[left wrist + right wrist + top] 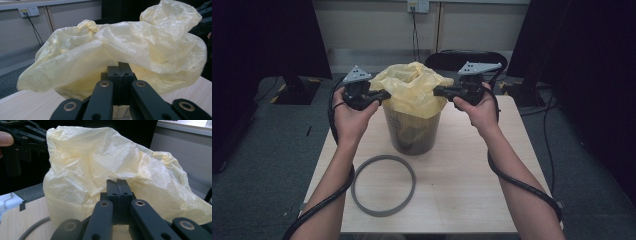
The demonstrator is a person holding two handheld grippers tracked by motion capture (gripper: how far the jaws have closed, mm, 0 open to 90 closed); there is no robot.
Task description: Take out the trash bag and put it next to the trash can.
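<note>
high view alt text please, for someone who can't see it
A person's two grippers, the left gripper and right gripper, pinch opposite sides of a yellow bag lining a bin on a wooden table. A grey ring lies nearby.

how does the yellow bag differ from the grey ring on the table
The yellow bag is thin, crinkled plastic; the grey ring looks like a smooth, stiff hoop. The bag is draped over the bin and puffs up above its rim, while the ring lies flat on the table in front of it. The left gripper and right gripper are at the bag's sides; the ring lies apart from both.
</note>
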